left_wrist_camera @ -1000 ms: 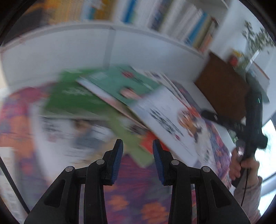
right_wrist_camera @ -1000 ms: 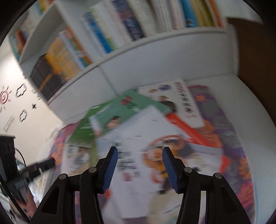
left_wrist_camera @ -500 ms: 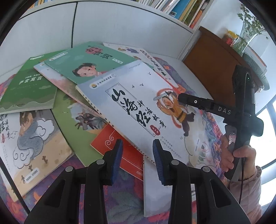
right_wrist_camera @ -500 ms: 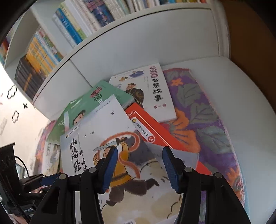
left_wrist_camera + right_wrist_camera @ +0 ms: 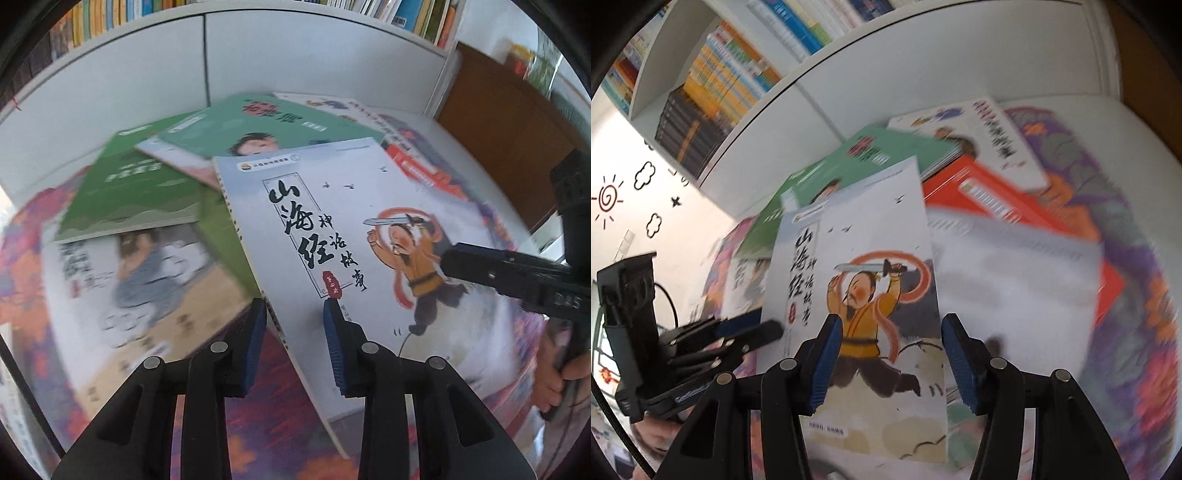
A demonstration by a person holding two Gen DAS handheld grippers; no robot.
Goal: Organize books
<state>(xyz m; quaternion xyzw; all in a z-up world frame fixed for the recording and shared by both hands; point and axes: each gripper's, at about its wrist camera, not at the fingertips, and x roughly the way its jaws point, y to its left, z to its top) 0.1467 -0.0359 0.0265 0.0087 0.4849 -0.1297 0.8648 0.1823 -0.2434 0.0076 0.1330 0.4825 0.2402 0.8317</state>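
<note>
A white picture book point(image 5: 332, 221) with a sword-swinging figure on its cover lies on top of a loose heap of books. My left gripper point(image 5: 293, 321) hangs just over its spine edge, which runs through the gap. The jaws are closing and the pads are not pressing on it. Seen from the right wrist, the left gripper point(image 5: 764, 326) reaches the white book point(image 5: 857, 240) at its left edge. My right gripper point(image 5: 892, 350) hovers over the lower cover with its jaws opening and nothing gripped. The right gripper point(image 5: 454, 258) points at the painted figure.
Under the white book lie a light green book point(image 5: 258, 122), a dark green one point(image 5: 140, 192), a beige one point(image 5: 147, 277) and a red one point(image 5: 990, 199). All rest on a purple flowered cloth point(image 5: 1126, 221). Behind are filled bookshelves point(image 5: 713, 96) and a brown cabinet point(image 5: 509, 129).
Both grippers have come down closer to the white book. The left jaws have narrowed a little. The right gripper's finger now lies over the painted figure. The books have kept their places.
</note>
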